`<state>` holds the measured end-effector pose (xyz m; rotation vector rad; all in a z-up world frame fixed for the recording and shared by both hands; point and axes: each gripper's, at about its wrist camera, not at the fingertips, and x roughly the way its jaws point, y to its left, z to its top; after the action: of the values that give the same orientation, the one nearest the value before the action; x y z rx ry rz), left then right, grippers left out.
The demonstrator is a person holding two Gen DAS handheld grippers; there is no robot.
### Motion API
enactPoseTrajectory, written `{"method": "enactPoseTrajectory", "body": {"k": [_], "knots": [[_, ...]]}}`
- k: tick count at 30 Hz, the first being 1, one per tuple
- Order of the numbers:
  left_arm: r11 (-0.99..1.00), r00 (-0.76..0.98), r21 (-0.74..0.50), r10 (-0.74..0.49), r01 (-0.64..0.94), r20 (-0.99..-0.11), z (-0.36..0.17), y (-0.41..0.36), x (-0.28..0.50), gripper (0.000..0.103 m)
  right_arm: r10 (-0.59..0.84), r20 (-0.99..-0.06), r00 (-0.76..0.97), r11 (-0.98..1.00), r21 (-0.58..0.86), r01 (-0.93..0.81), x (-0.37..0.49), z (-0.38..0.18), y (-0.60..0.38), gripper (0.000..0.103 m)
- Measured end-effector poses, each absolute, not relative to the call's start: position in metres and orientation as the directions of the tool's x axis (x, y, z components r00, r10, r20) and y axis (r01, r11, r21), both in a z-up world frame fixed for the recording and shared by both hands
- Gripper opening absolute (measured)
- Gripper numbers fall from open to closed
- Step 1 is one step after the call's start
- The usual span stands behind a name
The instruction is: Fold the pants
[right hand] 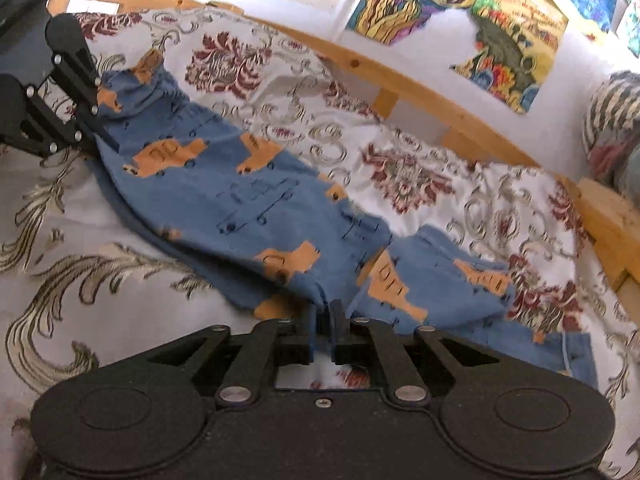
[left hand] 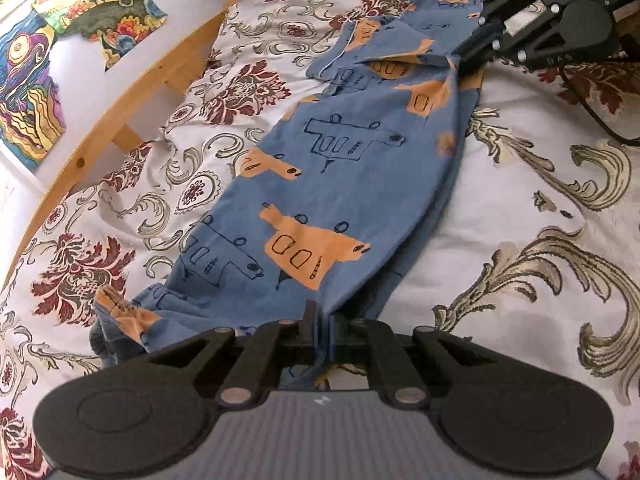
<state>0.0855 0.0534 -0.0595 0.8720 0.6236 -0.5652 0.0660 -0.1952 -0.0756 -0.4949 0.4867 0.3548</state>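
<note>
The pants (left hand: 340,168) are spread lengthwise on the bedspread (left hand: 520,208) — soft, light, limp, likely to sag. Each end is pinched by a gripper, left gripper (left hand: 319,334) and right gripper (right hand: 320,320) nearly closed on cloth; edges are the best hold.

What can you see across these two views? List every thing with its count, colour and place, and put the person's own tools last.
pants: one, blue with orange print, lying on the bedspread, pinched at both ends
bedspread: one, white with maroon and tan scrolls, under the pants
bed rail: one, pale wood, along the wall
paintings: several, multicoloured, on the white wall
left tool: one, black, shut on pants
right tool: one, black, shut on pants
</note>
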Motion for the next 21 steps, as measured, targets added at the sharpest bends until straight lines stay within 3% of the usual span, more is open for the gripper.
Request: {"method": "enactPoseTrajectory", "body": {"k": [5,7,8,9,14,17,21], "knots": [[0.556,0.636,0.438,-0.228,0.707,-0.738,-0.05,0.058,0.085,0.017,0.212,-0.54,0.814,0.844,-0.318,-0.431,0.064,-0.07,-0.201,0.032],[0.586,0.606,0.381,-0.248,0.715,-0.756,-0.042,0.062,0.085,0.031,0.212,-0.543,0.812,0.865,-0.281,-0.414,0.062,-0.063,-0.206,0.045],[0.602,0.584,0.34,-0.267,0.722,-0.767,-0.037,0.063,0.085,0.052,0.212,-0.543,0.812,0.876,-0.264,-0.405,0.061,-0.06,-0.209,0.053],[0.62,0.564,0.296,-0.292,0.726,-0.772,-0.03,0.065,0.085,0.065,0.214,-0.543,0.812,0.886,-0.242,-0.395,0.059,-0.056,-0.212,0.056],[0.689,0.519,0.128,-0.396,0.714,-0.757,0.006,0.054,0.094,0.069,0.176,-0.531,0.829,0.939,-0.161,-0.303,0.056,-0.045,-0.221,0.087],[0.736,0.511,0.024,-0.445,0.676,-0.736,0.02,0.037,0.12,0.09,0.143,-0.528,0.837,0.953,-0.154,-0.26,0.061,-0.041,-0.227,0.097],[0.756,0.498,-0.093,-0.513,0.648,-0.699,0.022,0.004,0.157,0.092,0.103,-0.506,0.856,0.942,-0.227,-0.248,0.075,-0.026,-0.257,0.097]]}}
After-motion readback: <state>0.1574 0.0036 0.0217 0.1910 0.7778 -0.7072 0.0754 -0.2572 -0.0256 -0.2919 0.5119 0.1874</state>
